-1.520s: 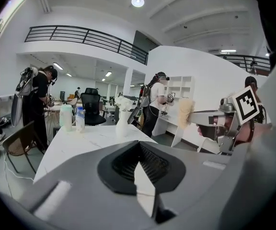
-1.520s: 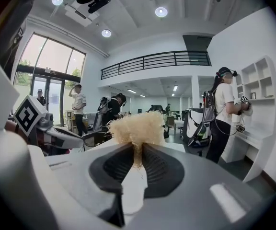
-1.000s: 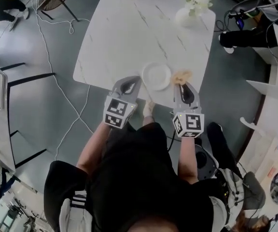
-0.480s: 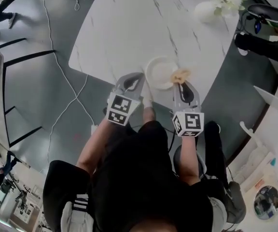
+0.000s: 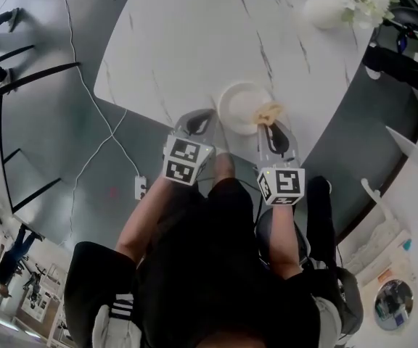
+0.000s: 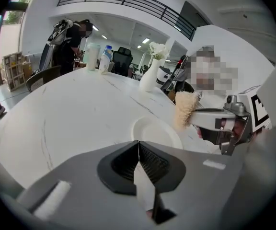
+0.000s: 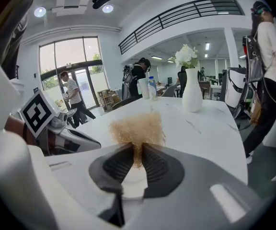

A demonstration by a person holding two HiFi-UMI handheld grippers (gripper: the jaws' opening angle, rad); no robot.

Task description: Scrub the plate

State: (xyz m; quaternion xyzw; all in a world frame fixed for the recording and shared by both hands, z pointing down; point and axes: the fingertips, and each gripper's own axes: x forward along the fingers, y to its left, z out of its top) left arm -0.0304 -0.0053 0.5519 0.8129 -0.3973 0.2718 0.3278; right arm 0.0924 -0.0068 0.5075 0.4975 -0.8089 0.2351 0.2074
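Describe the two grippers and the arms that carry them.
The left gripper and the right gripper each have a light grey, wedge-shaped shell with a dark oval recess. Each ends in a white marker cube printed with black squares. The fingers are black and ribbed. The person wears a black short-sleeved top, so the forearms are bare.

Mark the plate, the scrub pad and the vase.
plate [image 5: 235, 107]: head view, bare centre.
scrub pad [image 7: 138, 130]: right gripper view, fibrous middle.
vase [image 7: 192, 97]: right gripper view, white body.
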